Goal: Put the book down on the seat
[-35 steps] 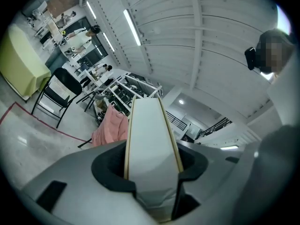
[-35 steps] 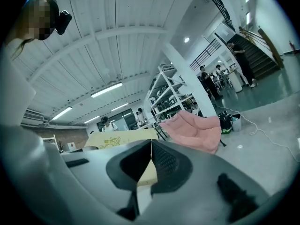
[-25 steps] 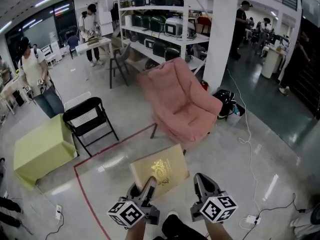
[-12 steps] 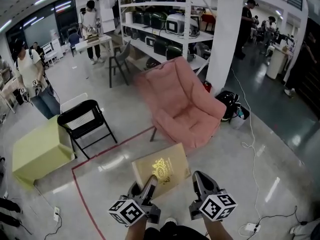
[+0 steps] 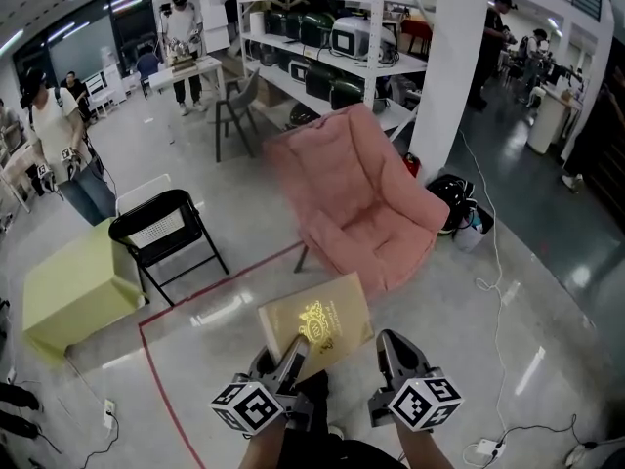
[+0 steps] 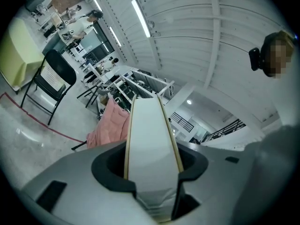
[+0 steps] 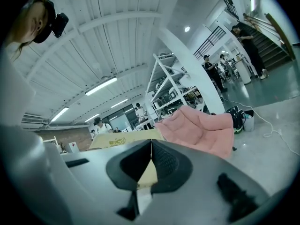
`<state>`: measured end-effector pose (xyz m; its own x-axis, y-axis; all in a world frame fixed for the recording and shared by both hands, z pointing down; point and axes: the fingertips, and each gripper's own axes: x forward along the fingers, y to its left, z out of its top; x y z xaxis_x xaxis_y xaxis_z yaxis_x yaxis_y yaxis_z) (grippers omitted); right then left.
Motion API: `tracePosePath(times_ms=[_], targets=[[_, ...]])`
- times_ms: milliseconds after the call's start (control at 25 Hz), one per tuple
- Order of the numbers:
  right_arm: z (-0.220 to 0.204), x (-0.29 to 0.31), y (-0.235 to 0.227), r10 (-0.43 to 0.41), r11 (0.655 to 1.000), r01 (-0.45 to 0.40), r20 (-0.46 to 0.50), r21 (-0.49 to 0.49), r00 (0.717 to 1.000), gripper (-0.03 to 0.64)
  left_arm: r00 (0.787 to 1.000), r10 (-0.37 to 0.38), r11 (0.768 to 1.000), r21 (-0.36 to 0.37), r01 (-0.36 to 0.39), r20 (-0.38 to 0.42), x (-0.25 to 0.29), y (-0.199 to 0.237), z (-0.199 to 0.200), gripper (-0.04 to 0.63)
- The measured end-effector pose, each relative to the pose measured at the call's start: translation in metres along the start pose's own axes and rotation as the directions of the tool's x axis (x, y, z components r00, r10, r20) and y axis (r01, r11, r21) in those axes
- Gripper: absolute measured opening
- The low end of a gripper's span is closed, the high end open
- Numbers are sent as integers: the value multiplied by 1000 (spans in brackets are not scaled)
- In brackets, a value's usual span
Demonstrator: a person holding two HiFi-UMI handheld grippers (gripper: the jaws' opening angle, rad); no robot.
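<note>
Tongs first, from the head view. The left tongs (image 5: 291, 352) are clamped on the near edge of the book (image 5: 314, 322), which is carried flat, cover up, above the floor (image 5: 469, 330). The right tongs (image 5: 395, 350) sit just beside its right corner. The pink chair (image 5: 363, 203), the seat in question, stands ahead beyond a red tape line (image 5: 220, 279), apart from the book and with a bare cushion. A black folding chair (image 5: 161, 233) stands to the left. I judge the book to be picked up but short of the seat. Reaching the chair, laying the book down and letting go are all left.

From the left gripper view, the left tongs (image 6: 152, 168) press on both covers of the book (image 6: 150, 135), and its white page edge runs away between the jaws. The pink chair (image 6: 110, 123) shows beyond.

From the right gripper view, the right tongs (image 7: 151, 146) have their jaws together at the tips and grip nothing. The book (image 7: 117, 140) lies level just to their left, and a bit of it shows through the gap beneath the tips. Whether they prop it up I cannot tell. The pink chair (image 7: 201, 130) lies ahead.

As for writing, the cover bears a gold emblem with no legible words. The cubes on the tongs carry black-and-white square markers, and no brand can be read.
</note>
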<state>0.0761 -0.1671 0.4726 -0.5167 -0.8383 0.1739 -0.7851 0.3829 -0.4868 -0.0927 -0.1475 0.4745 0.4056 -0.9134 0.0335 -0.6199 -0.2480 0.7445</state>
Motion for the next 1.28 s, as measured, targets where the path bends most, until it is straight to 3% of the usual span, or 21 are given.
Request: tracePosePath(times_ms=[960,1280], targets=[[106,219,-94,-139,990,138,64,23,988,12,984,-131,991,11,133,-123,270,57,103,230],[123,282,-111,-166,986,165,49,19,985,12,977,-151,988,-3,152,-149,332,83,129,230]])
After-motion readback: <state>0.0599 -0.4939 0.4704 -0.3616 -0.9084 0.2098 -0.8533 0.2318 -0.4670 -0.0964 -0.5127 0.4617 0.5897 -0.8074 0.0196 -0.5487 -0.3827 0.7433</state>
